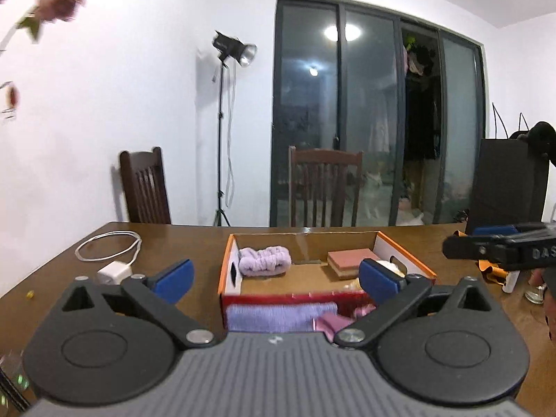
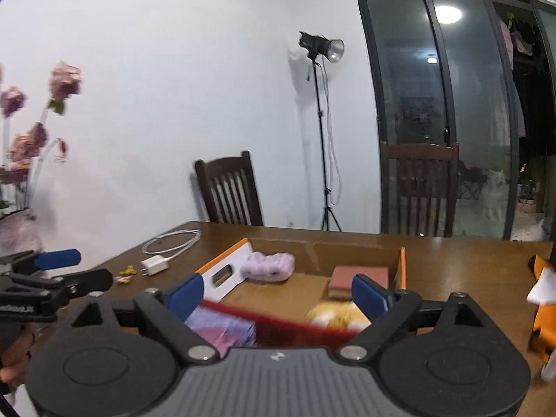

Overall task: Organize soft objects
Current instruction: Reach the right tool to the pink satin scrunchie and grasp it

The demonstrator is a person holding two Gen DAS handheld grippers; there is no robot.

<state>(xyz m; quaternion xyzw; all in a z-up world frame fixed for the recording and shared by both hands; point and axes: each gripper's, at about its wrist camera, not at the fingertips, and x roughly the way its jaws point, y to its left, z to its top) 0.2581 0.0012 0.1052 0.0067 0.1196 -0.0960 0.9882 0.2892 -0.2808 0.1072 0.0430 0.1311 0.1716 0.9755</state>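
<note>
**On the table: both hand-held grippers wide and empty before the box**

Across the brown table (image 1: pixel 52 271) stands an open cardboard box (image 1: pixel 227 271) with orange-edged side walls. The left hand-held gripper (image 1: pixel 276 279) has its blue pads spread wide apart and grips nothing; the right hand-held gripper (image 2: pixel 278 293) likewise stands wide with nothing pressed between its pads.

Inside the box, toward ten o'clock, lies a lilac fuzzy headband (image 1: pixel 264 260). Toward two o'clock sits a reddish block-shaped sponge (image 1: pixel 349 259). At the near edge, about six o'clock, a lavender folded cloth (image 1: pixel 278 316) rests beside pink fabric (image 1: pixel 333 323). A yellow soft item (image 2: pixel 335 314) lies at four o'clock, blurred. Outside, at nine o'clock, a white charger and cable (image 1: pixel 114 271) lie on the wood.
</note>
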